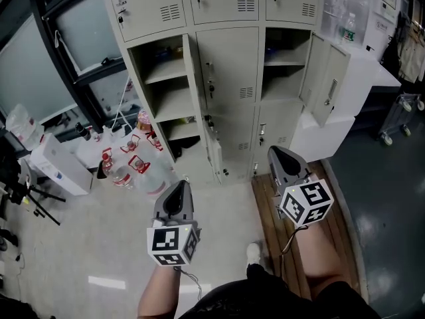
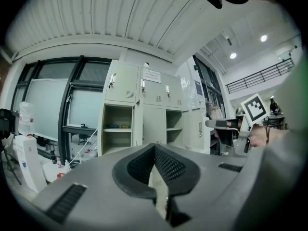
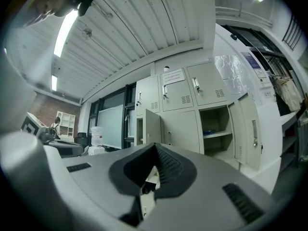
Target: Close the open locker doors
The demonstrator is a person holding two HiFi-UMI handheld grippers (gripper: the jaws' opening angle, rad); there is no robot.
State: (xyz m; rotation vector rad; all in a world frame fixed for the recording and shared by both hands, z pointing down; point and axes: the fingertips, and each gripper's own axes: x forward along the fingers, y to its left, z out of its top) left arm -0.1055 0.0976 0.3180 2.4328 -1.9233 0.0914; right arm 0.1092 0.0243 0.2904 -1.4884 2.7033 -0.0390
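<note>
While the left gripper [image 1: 178, 190] and right gripper [image 1: 282, 157] are hovering closed and empty before the lockers [image 1: 226, 58], the left locker door [image 1: 190, 72] and right locker door [image 1: 329, 85] are hanging open, well apart from both.

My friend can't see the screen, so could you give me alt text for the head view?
A beige locker bank seen from above, with the left compartment and right compartment open, the right door swung wide. Nearer, a person holds the left gripper and right gripper, both shut and empty, short of it.
</note>
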